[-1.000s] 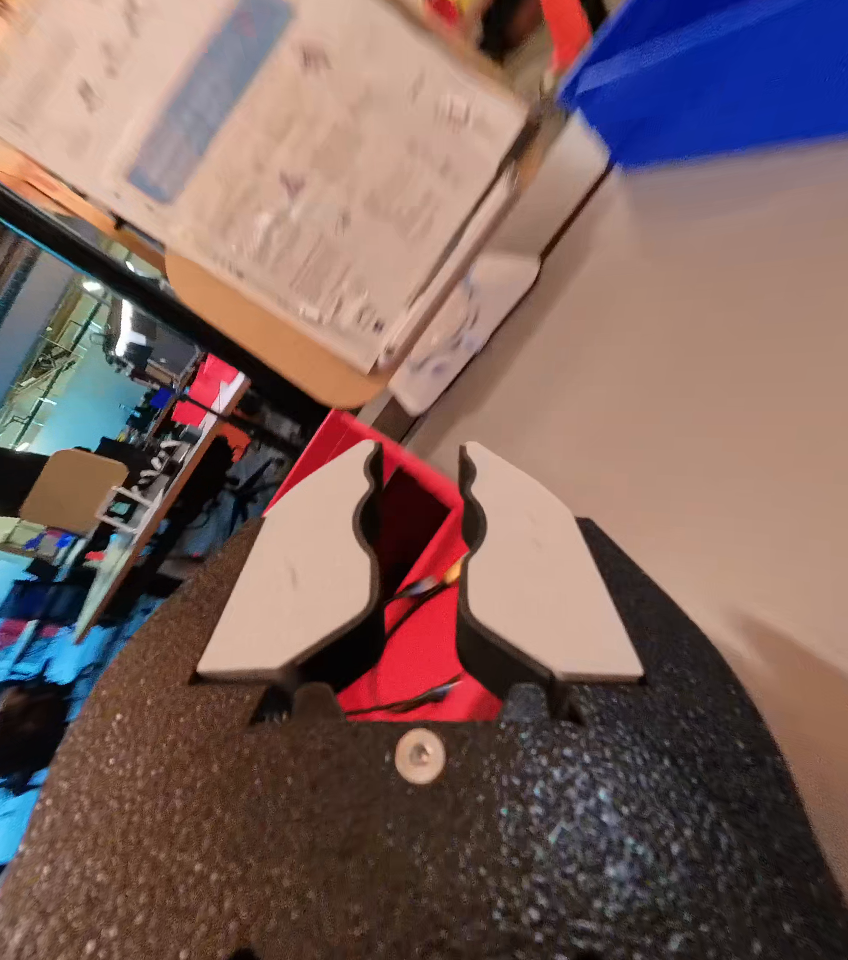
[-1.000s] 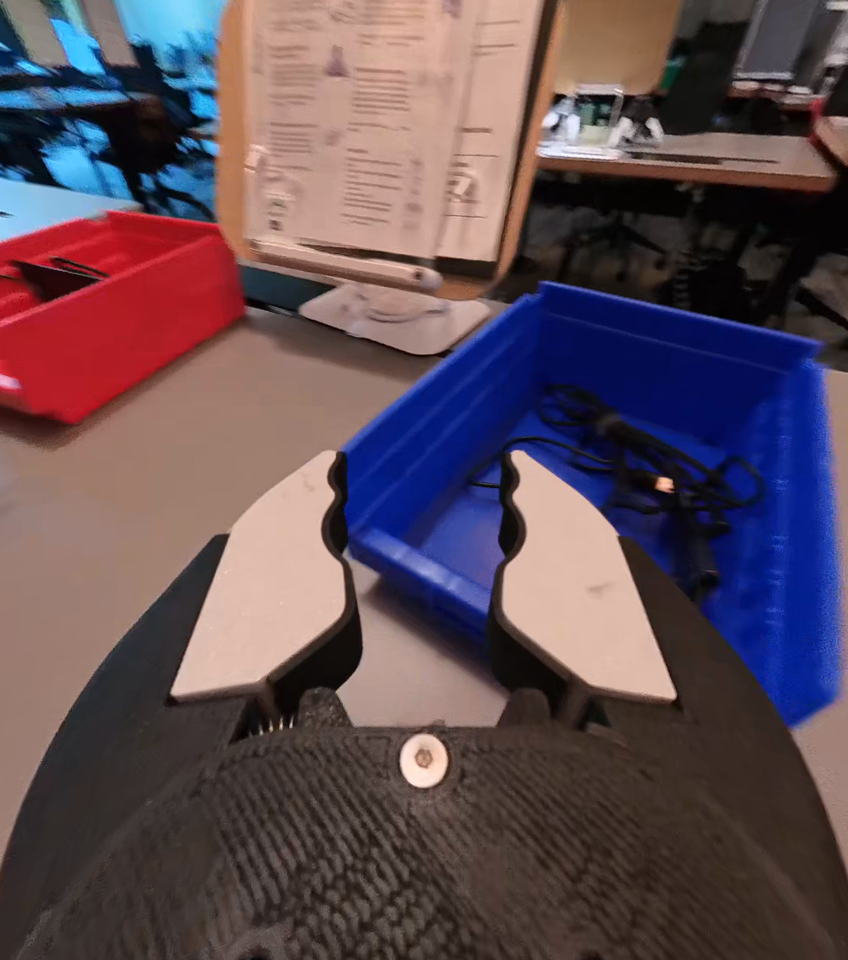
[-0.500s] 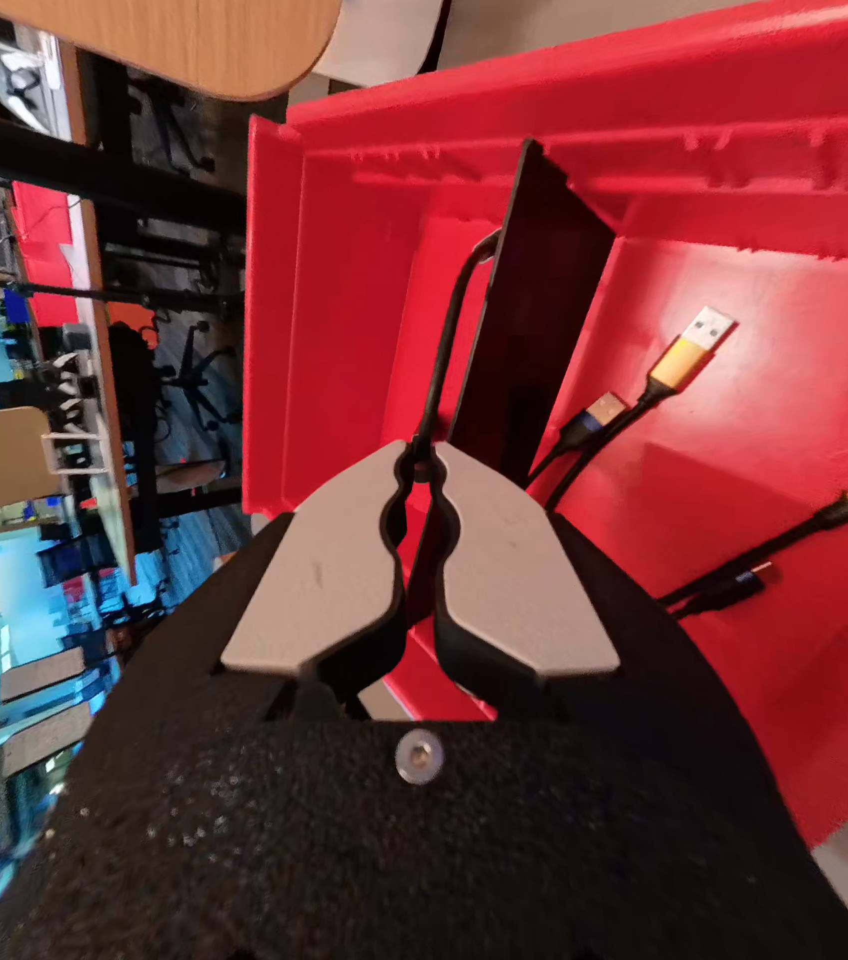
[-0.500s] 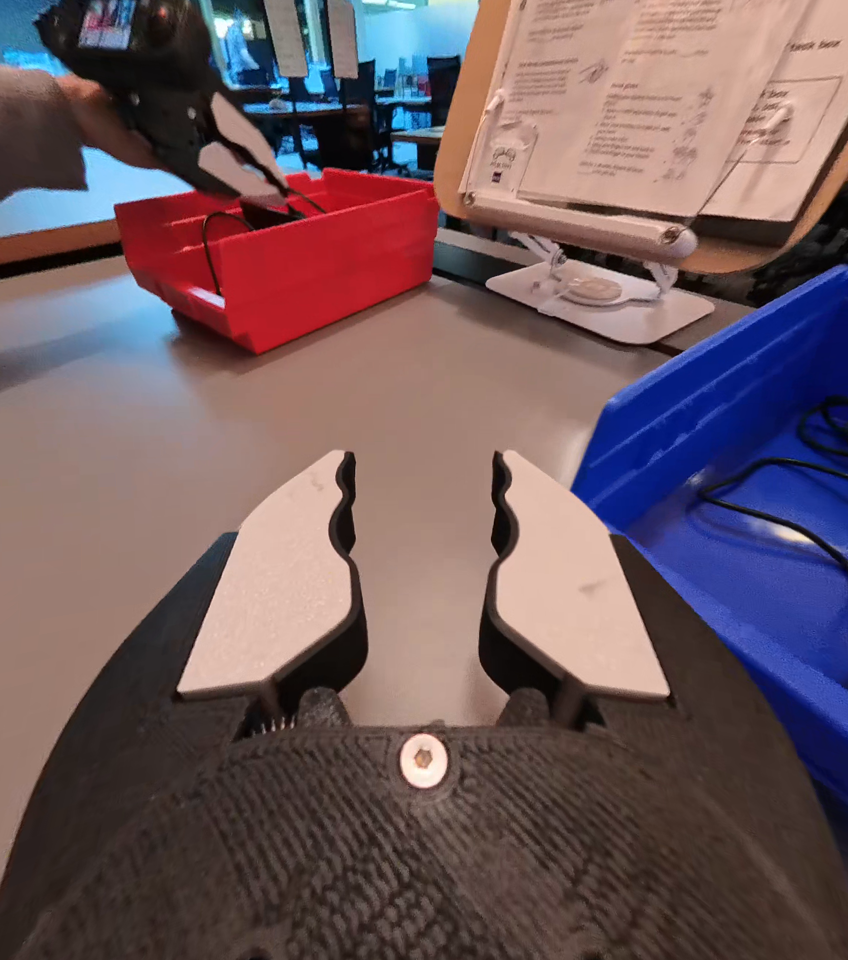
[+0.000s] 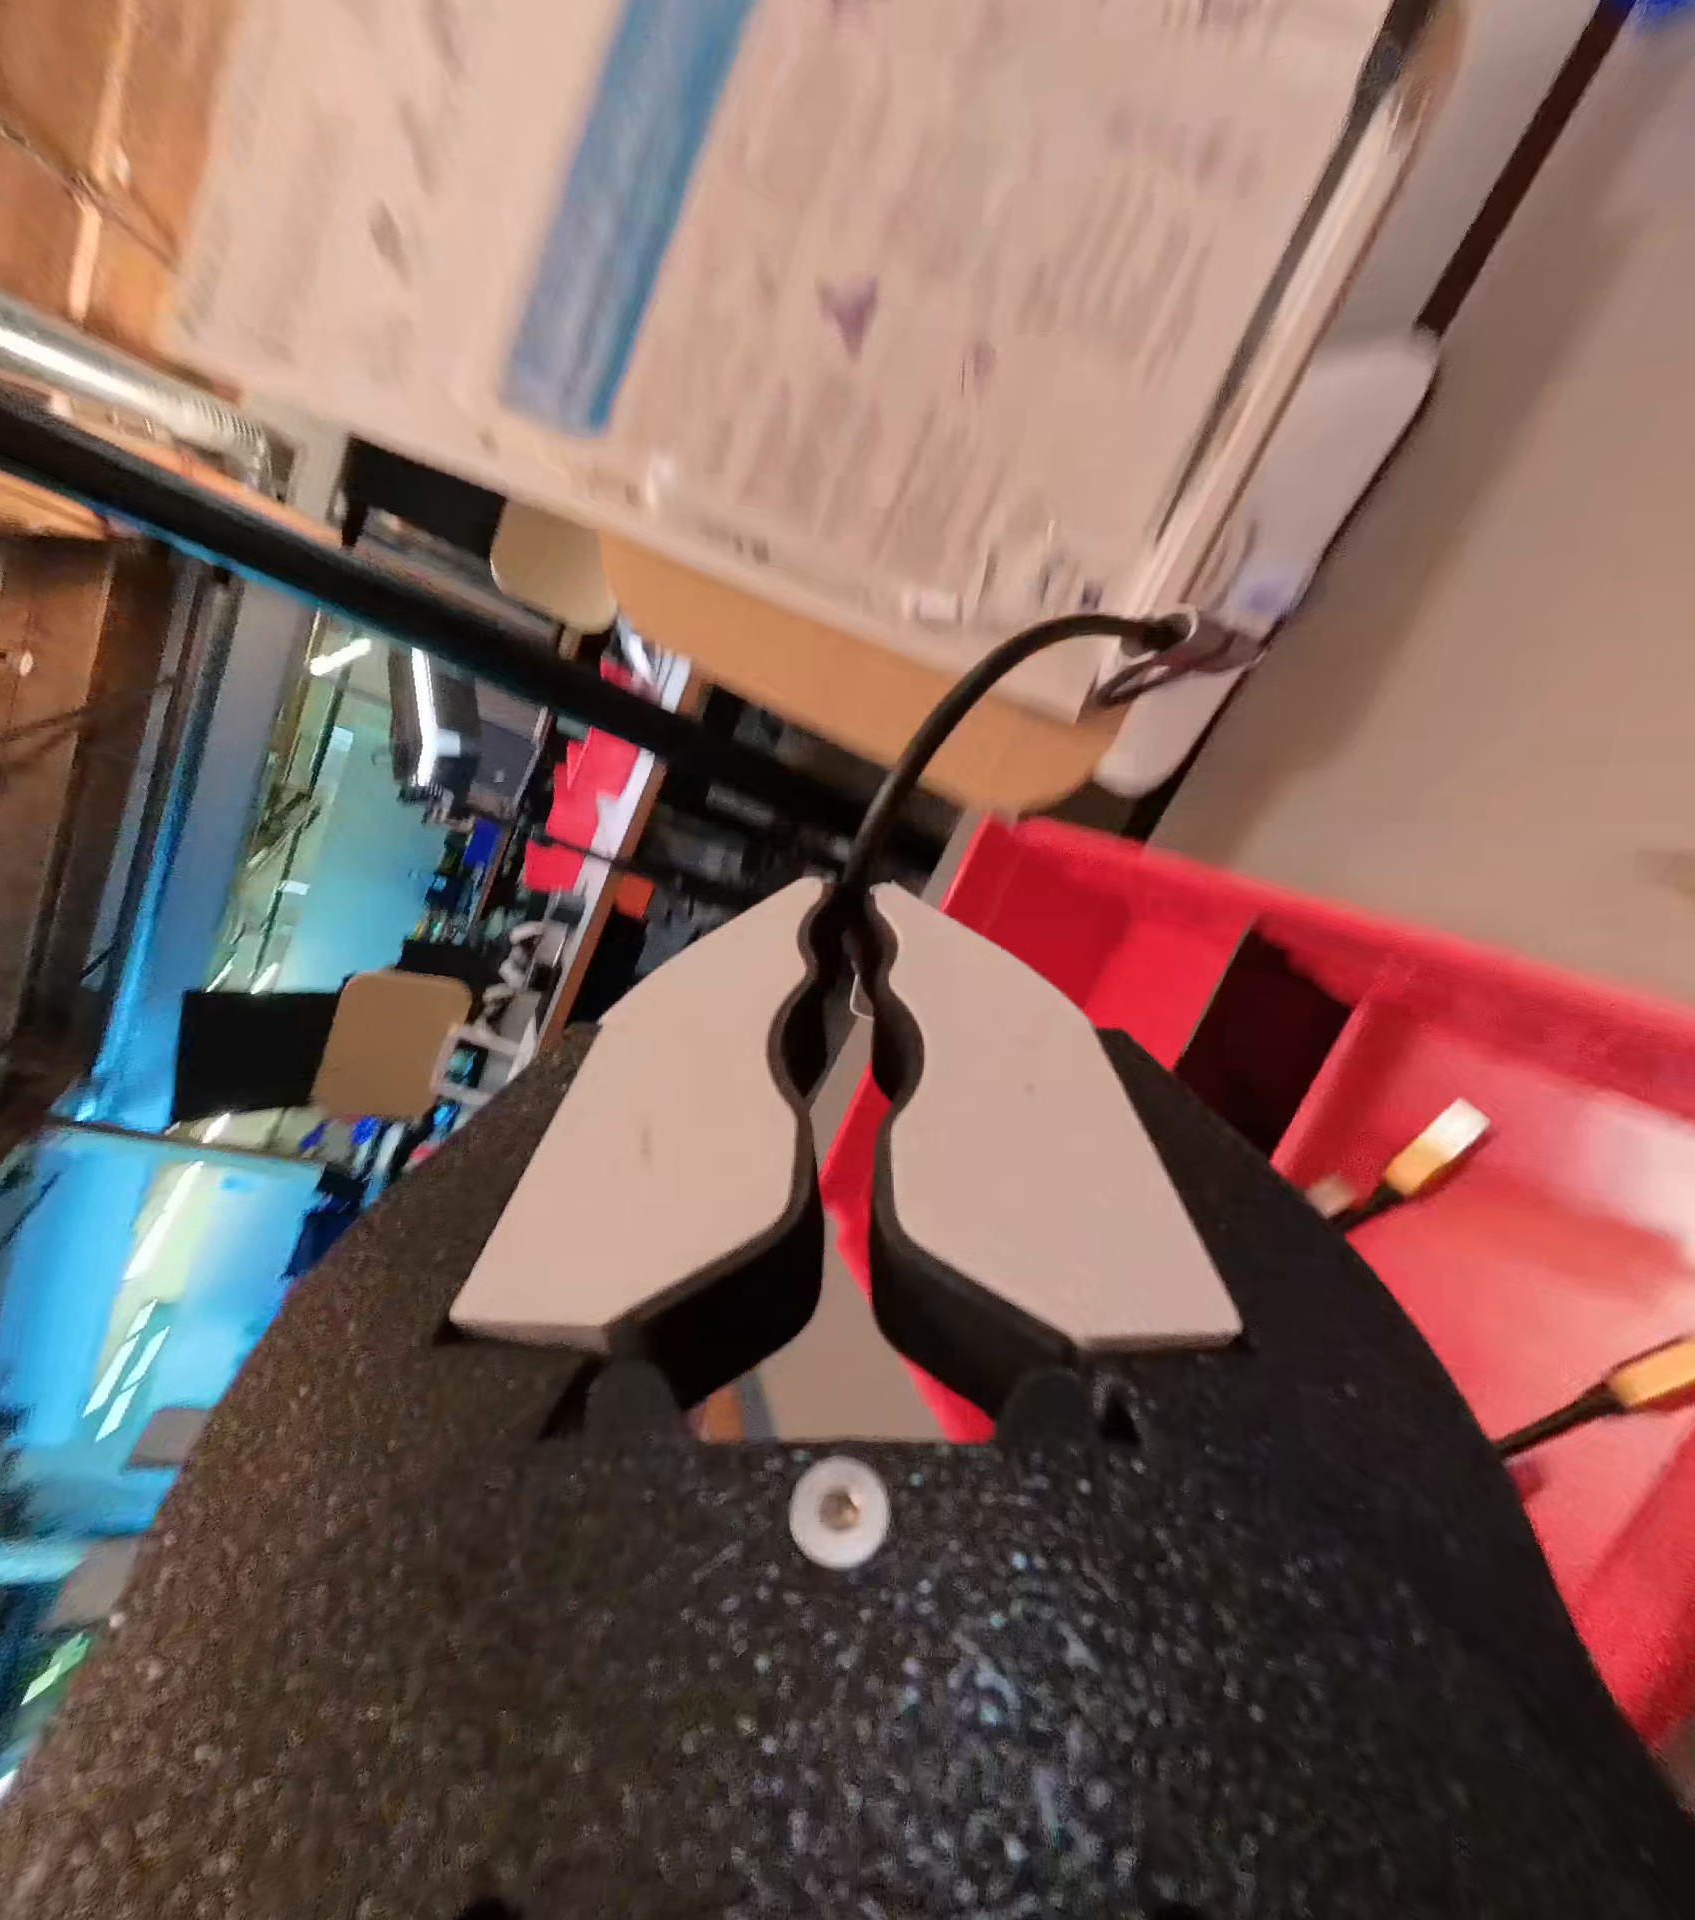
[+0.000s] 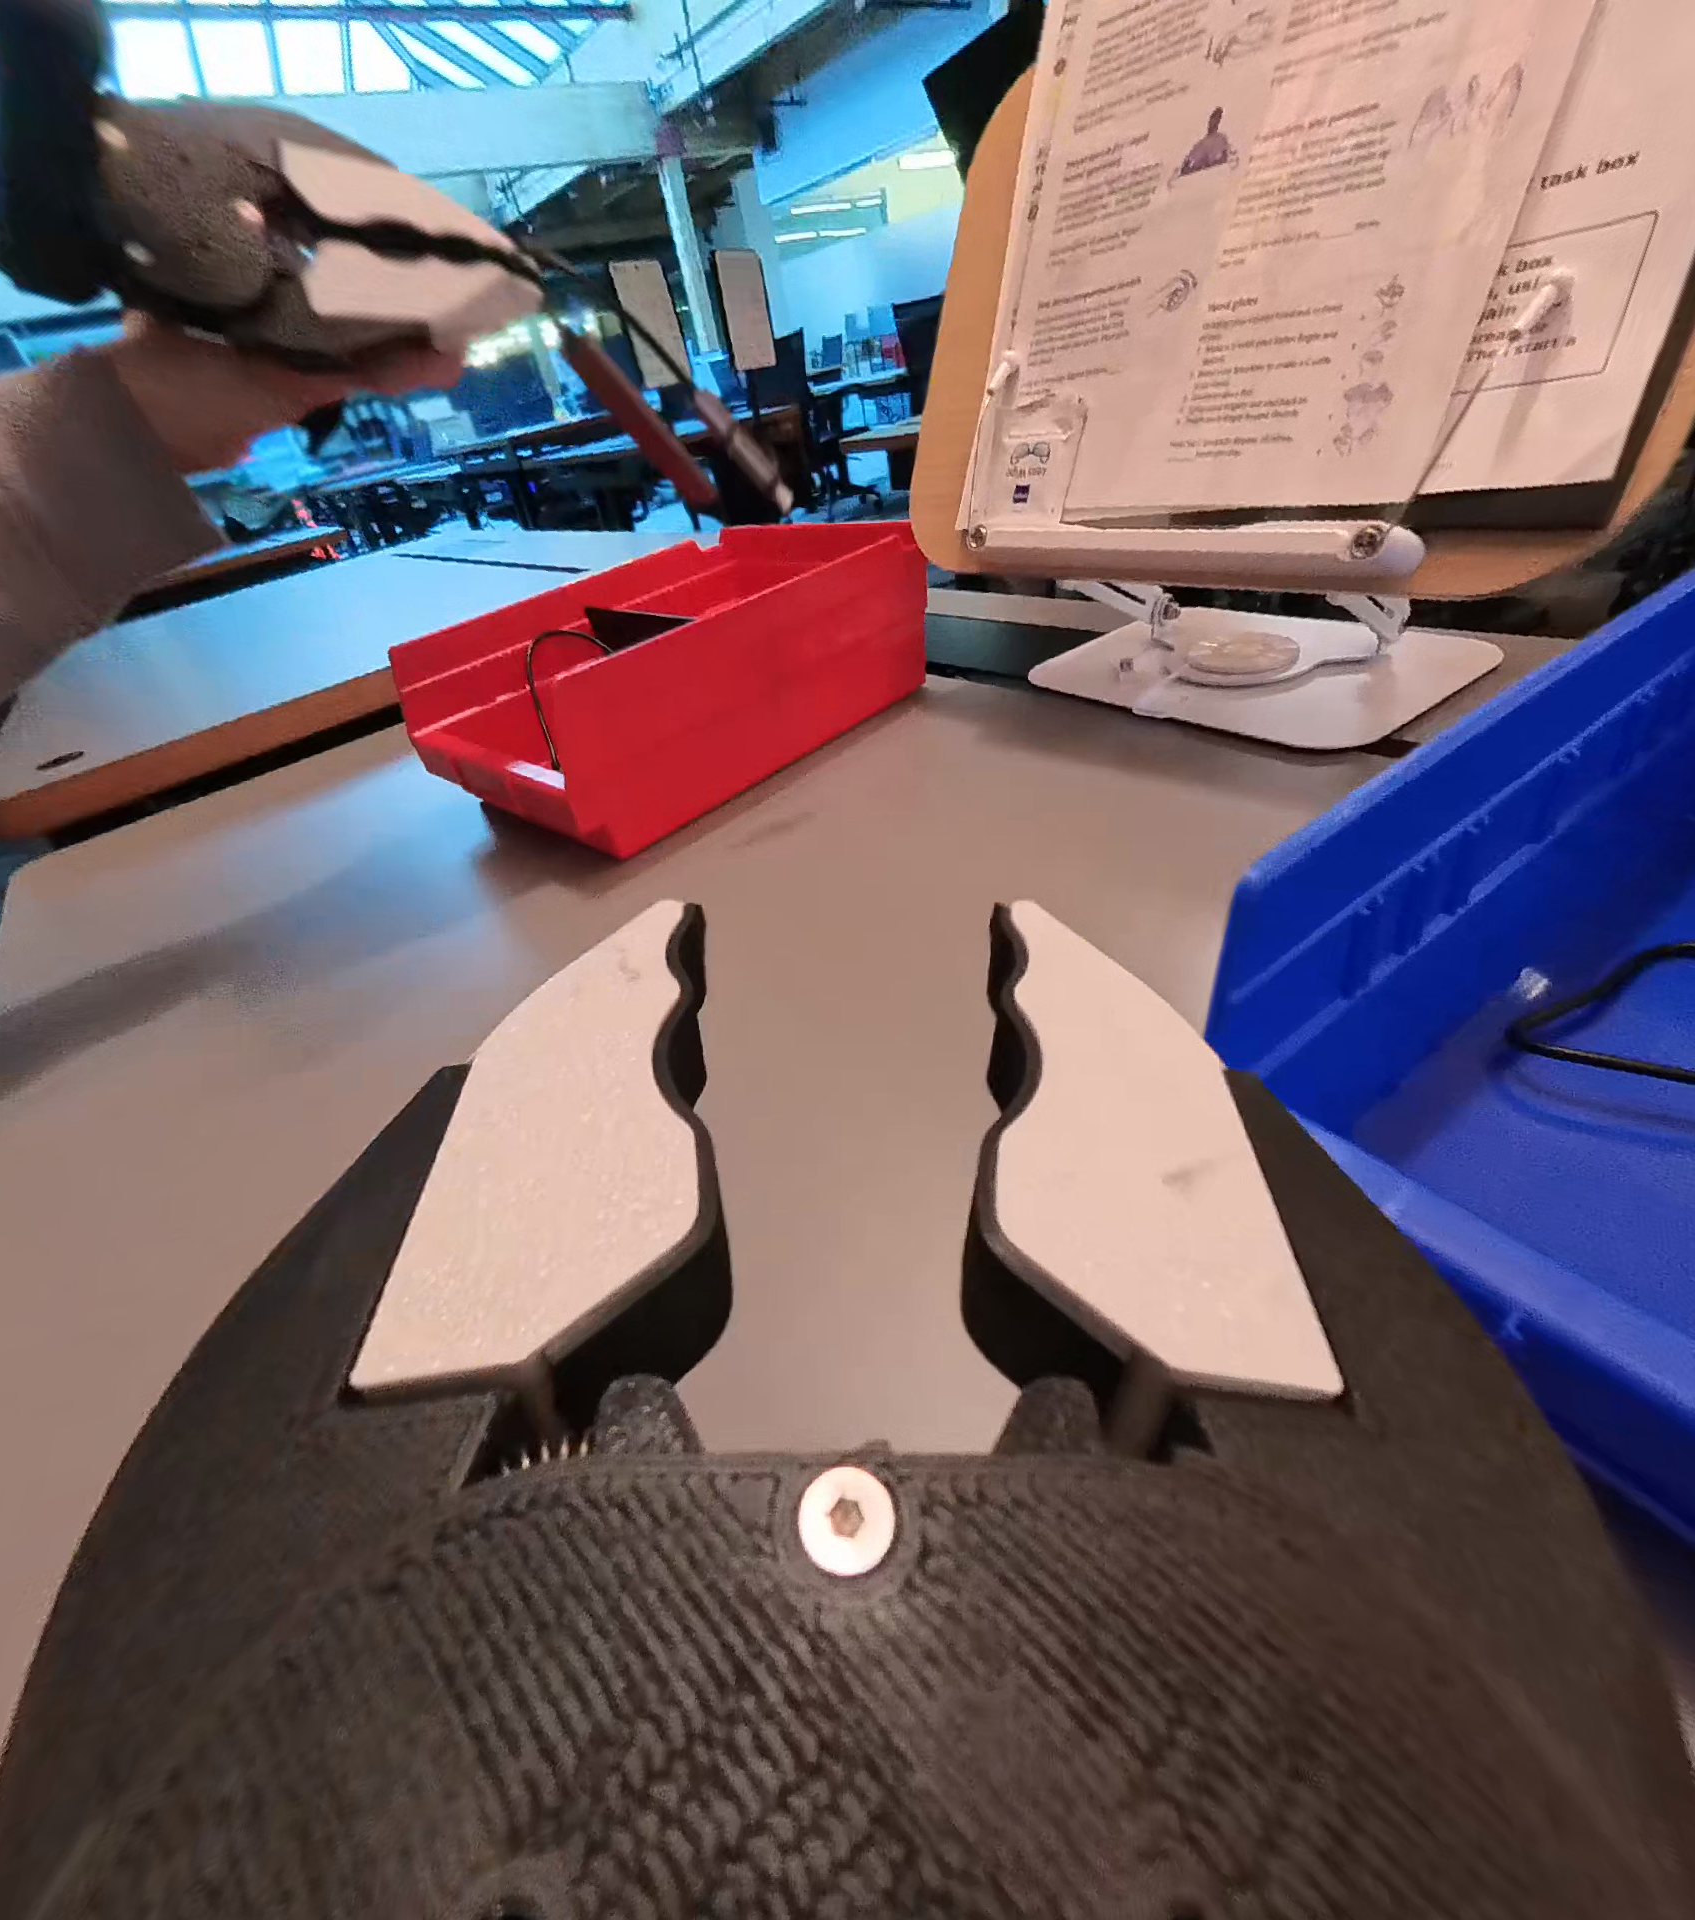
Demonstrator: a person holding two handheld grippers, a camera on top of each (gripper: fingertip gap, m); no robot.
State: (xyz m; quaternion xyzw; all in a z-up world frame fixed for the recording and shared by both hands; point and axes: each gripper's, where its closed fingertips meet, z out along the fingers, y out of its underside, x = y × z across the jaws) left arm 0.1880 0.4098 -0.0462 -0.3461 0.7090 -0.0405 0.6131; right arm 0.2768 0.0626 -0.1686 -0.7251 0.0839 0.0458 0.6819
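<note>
Left gripper (image 5: 848, 914) clamped on a thin black cable (image 5: 936, 727), lifted above the red bin (image 5: 1082, 883). Right gripper (image 6: 845, 925) spread wide, empty, low over the grey table (image 6: 407, 935) beside the blue bin (image 6: 1394, 894).

Printed sheets (image 6: 1342, 239) on the document stand (image 6: 1269, 665) bear text, seemingly instructions.

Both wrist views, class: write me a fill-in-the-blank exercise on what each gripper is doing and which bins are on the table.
1. The left gripper is shut on a thin black ____.
2. The right gripper hangs over the table with its jaws ____.
3. The bin under the lifted left gripper is coloured ____.
4. The bin beside the right gripper is coloured ____.

Missing words: cable; open; red; blue
</note>
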